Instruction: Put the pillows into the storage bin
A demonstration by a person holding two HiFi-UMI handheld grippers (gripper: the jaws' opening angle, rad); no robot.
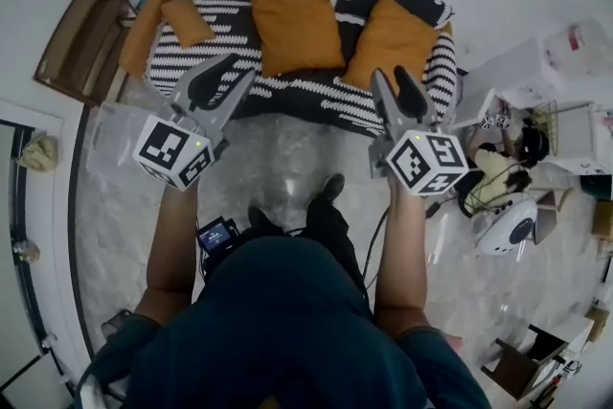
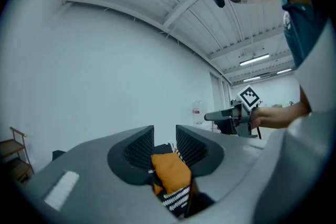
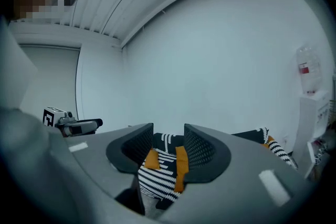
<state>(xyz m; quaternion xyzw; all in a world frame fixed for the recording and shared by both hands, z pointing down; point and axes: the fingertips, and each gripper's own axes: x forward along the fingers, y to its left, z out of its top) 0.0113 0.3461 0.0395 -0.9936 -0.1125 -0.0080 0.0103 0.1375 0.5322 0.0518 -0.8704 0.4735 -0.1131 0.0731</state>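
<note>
Clearly, the left tongs and right tongs are both standing spread and empty, pointing at the sofa ahead. The orange pillows are leaning there, well apart from both: the small pillow is lying nearer the left tongs, the right pillow nearer the right tongs. Possibly a clear storage bin is sitting on the floor to the left. Nothing written is showing legibly.

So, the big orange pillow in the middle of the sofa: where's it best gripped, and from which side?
Probably its left edge, near a corner. The middle pillow leans back on the striped sofa, broad face out, so only an edge can be pinched. Bare cover shows between it and the small pillow at left; the right pillow sits closer. Approach from the front.
</note>
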